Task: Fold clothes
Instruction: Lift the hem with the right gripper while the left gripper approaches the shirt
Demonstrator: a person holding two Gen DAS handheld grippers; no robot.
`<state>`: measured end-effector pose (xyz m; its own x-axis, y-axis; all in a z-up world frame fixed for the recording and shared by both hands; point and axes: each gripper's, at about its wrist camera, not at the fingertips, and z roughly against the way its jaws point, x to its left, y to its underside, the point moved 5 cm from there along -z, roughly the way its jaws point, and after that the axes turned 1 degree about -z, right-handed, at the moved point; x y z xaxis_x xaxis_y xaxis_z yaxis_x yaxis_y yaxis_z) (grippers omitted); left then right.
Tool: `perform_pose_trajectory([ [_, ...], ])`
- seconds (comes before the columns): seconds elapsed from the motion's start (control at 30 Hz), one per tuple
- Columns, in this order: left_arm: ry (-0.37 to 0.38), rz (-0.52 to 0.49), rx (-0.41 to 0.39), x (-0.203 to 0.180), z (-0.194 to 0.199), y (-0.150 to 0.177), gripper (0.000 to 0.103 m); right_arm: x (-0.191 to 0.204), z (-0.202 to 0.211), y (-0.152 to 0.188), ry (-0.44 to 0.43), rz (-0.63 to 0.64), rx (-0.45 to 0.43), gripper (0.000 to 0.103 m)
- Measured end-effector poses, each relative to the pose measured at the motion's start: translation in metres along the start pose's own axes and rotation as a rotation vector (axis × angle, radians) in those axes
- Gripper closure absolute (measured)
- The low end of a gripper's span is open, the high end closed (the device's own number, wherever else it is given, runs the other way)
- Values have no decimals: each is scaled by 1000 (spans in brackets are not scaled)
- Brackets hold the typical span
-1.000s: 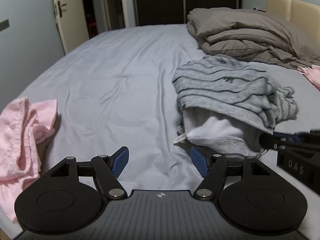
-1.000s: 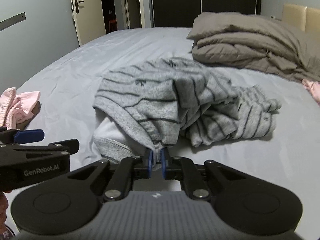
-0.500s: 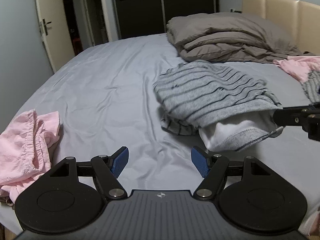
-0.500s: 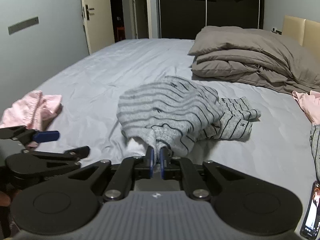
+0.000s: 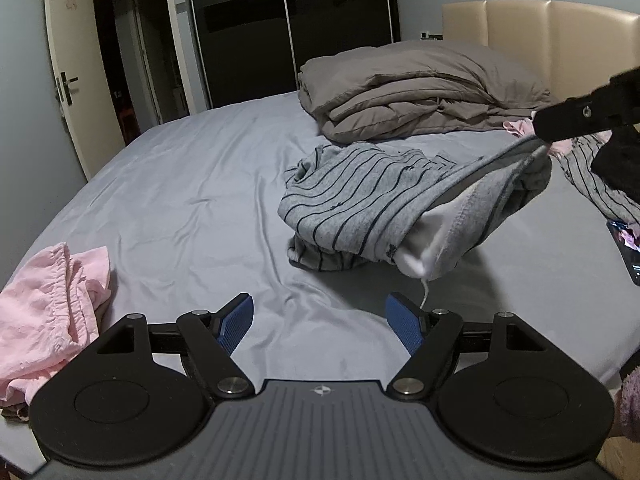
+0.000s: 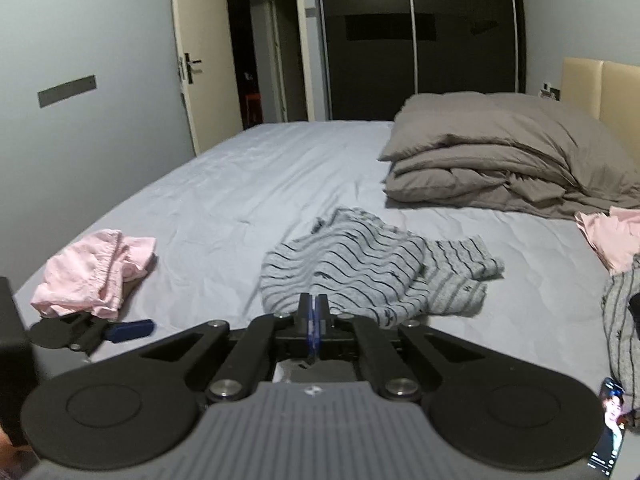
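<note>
Right tongs [image 6: 314,312] pressed together, pinching the hem of the grey striped garment [image 5: 360,200]; that edge is lifted off the bed [image 5: 180,200], white lining exposed, while the rest lies bunched mid-bed, near side of the folded brown duvet [image 5: 420,92]. Left tongs [image 5: 320,322] spread and opening, nothing between the blue pads [image 5: 236,322], hovering over bare sheet. Pink garment [image 5: 48,312] at the bed's near-left edge. A lit phone [image 6: 610,424] rests at near right.
</note>
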<state>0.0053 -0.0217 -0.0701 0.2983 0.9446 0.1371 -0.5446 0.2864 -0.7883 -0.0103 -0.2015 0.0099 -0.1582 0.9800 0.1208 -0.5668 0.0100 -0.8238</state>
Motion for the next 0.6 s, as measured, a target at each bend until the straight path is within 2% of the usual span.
perform_pose_trajectory([
  [0.3, 10, -24, 11, -6, -6, 4, 30, -54, -38, 15, 142, 40, 125, 102],
  [0.43, 41, -43, 4, -19, -10, 6, 30, -76, -53, 14, 146, 25, 156, 102],
  [0.6, 99, -80, -19, -53, -25, 0, 30, -92, -70, 12, 130, -17, 178, 102],
])
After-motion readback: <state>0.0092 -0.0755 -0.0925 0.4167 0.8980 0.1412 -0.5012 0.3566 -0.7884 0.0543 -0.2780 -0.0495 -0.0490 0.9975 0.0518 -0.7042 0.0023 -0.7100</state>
